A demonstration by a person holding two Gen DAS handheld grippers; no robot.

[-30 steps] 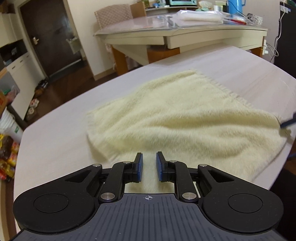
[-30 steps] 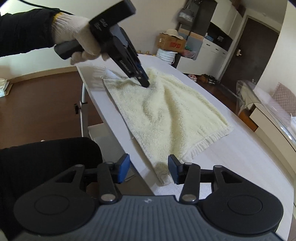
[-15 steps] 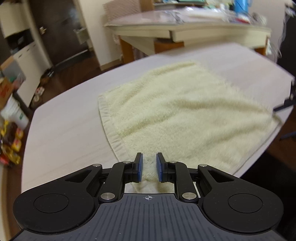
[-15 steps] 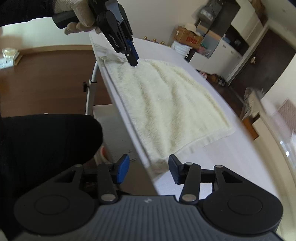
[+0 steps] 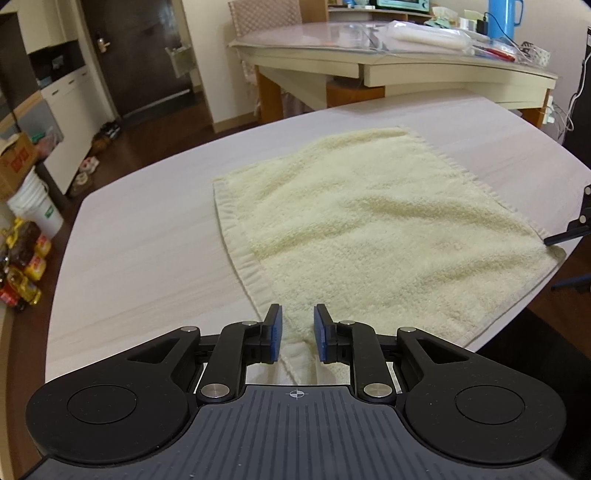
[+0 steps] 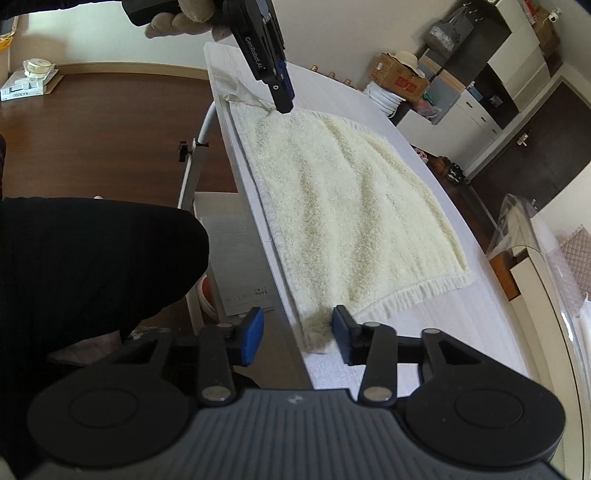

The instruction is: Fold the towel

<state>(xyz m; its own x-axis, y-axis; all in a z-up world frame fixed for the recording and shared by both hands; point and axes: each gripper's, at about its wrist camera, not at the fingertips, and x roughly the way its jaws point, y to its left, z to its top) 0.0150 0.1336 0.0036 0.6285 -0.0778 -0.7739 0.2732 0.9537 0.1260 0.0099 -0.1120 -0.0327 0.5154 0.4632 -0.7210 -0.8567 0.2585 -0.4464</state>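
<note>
A cream terry towel (image 5: pixel 369 221) lies spread flat on the pale table (image 5: pixel 147 258), its near edge along the table's edge. My left gripper (image 5: pixel 298 317) has the towel's hemmed corner filling the narrow gap between its blue pads, and its jaws are starting to open. In the right wrist view this left gripper (image 6: pixel 282 105) stands tip-down on the towel's (image 6: pixel 351 206) far corner, held by a gloved hand (image 6: pixel 177 22). My right gripper (image 6: pixel 297 321) straddles the near corner at the table edge. Its jaws are closing, with a gap still beside the left pad.
A second table with plastic-wrapped items and a blue kettle (image 5: pixel 502 18) stands behind. A cardboard box and a white bucket (image 5: pixel 33 206) sit on the floor at left. The person's dark-clothed leg (image 6: pixel 92 266) and a metal table leg (image 6: pixel 192 173) are beside the table edge.
The right gripper's jaws have narrowed around the near towel corner. The left gripper shifted a little with its corner, and the towel now lies flatter and more squared.
</note>
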